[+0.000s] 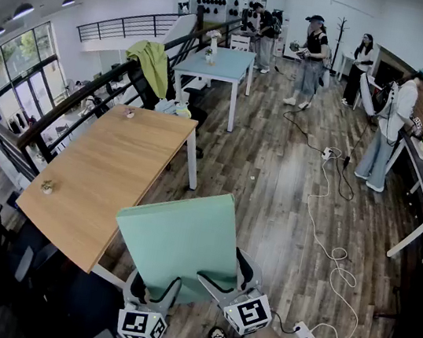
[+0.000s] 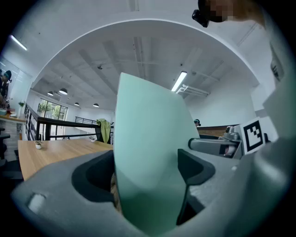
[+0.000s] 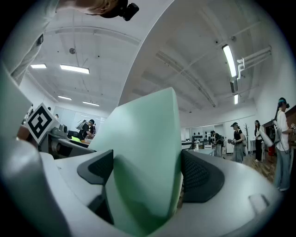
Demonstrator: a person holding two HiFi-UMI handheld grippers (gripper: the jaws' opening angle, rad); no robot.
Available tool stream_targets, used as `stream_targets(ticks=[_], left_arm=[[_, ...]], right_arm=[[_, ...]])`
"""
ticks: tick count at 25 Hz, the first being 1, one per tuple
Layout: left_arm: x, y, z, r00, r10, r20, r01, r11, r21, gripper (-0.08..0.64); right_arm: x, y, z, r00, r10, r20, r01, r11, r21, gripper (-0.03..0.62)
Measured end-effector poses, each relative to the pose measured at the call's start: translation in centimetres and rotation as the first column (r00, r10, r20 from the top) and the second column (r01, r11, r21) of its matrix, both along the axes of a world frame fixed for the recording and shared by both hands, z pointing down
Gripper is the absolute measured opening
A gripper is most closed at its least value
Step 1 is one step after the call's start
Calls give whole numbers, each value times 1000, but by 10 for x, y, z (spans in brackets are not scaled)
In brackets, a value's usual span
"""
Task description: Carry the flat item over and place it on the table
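Grippers nearest the camera carry a pale green panel (image 1: 180, 240) above the floor, just beside the table.

From the left: the wooden table (image 1: 108, 168) is the likely drop spot, and the panel's far corner is close to its near edge. The left gripper (image 1: 153, 286) is clamped on the panel's near edge, and the right gripper (image 1: 228, 277) grips the same edge further along. Two spaced grips likely keep the wide sheet from twisting. It tilts up and away from the person, in the air and not yet over the tabletop.

Flat panel (image 1: 176, 238) right of table (image 1: 107, 175)
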State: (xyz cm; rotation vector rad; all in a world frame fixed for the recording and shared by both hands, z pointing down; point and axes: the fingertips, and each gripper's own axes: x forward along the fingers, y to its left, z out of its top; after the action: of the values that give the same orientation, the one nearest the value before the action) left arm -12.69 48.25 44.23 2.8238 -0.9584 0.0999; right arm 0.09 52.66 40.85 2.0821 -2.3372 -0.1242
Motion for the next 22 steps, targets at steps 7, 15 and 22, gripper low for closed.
stream_targets(ticks=[7, 15, 22], left_arm=[[5, -5, 5, 1000, 11, 6, -11, 1000, -8, 434], [29, -4, 9, 1000, 12, 19, -12, 1000, -7, 434], [56, -7, 13, 999, -13, 32, 14, 1000, -16, 434]], right_arm=[[5, -4, 4, 1000, 14, 5, -14, 1000, 6, 468], [31, -3, 10, 1000, 10, 25, -10, 1000, 5, 471], [59, -9, 19, 999, -19, 42, 19, 1000, -6, 472]])
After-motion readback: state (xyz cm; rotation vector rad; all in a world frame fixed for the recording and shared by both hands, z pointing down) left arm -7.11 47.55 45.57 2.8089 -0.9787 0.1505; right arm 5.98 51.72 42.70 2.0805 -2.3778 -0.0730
